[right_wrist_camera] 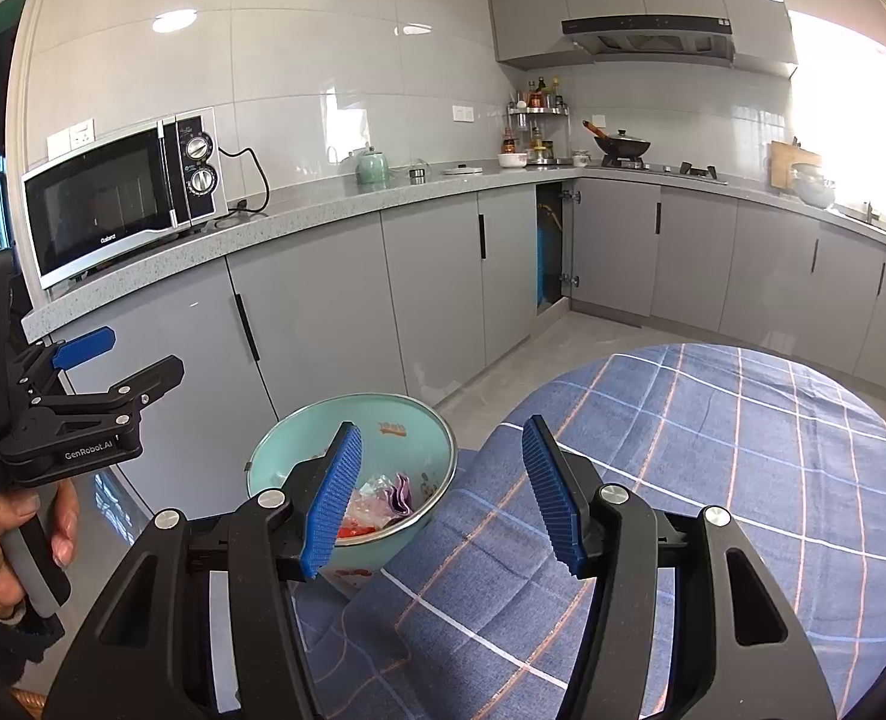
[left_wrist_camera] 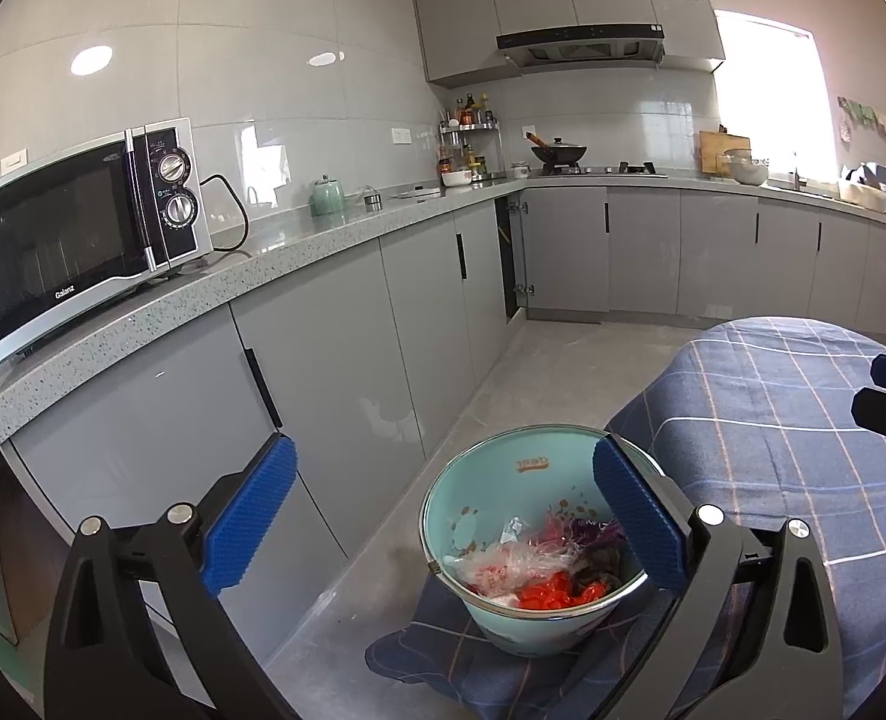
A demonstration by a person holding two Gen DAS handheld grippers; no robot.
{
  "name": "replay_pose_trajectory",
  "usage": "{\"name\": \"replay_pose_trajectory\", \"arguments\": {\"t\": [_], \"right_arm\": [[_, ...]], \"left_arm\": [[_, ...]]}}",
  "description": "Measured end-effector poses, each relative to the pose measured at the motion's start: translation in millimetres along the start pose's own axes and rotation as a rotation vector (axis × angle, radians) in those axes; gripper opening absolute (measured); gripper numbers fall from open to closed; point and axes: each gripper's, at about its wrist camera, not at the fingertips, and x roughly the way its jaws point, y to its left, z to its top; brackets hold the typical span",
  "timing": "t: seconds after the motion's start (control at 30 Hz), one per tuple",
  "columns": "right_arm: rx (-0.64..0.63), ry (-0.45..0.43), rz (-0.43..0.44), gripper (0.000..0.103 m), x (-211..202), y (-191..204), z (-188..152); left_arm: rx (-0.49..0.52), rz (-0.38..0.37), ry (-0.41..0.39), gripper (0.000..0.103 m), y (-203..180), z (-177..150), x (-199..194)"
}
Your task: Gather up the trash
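Trash (left_wrist_camera: 538, 570) sits in the bucket (left_wrist_camera: 472, 492) at lower centre, so left tongs (left_wrist_camera: 443, 516) and right tongs (right_wrist_camera: 443, 498) hover open, empty.

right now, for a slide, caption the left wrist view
Open left hand-held gripper poised over a teal bin of trash beside the plaid table.

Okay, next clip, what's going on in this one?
A person holds two blue-padded grippers over a table covered with a blue checked cloth. Both the left gripper and the right gripper are open and empty. Beside the table edge sits a pale green bucket holding plastic wrappers and red scraps. No loose trash shows on the visible part of the cloth.
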Motion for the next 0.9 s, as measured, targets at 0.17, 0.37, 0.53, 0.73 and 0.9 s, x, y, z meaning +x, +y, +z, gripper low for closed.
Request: {"name": "replay_pose_trajectory", "arguments": {"t": [0.17,0.37,0.53,0.73,0.9], "right_arm": [[0.001,-0.002,0.000,0.056,-0.1,0.0,0.3],[0.000,-0.015,0.002,0.056,-3.5,2.3,0.9],[-0.003,-0.039,-0.002,0.063,-8.4,3.5,1.0],[-0.002,-0.042,-0.001,0.063,-8.7,4.1,2.0],[-0.002,-0.046,0.000,0.063,-8.7,5.0,2.1]], "left_arm": [[0.011,-0.005,0.003,0.097,-0.8,0.2,0.4],[0.012,-0.003,-0.003,0.097,-1.3,1.7,-0.4],[0.008,0.001,-0.005,0.098,-1.5,2.0,-1.1],[0.010,0.011,-0.014,0.098,-1.4,2.9,-2.8],[0.015,0.024,-0.017,0.098,-0.8,2.7,-2.7]]}}
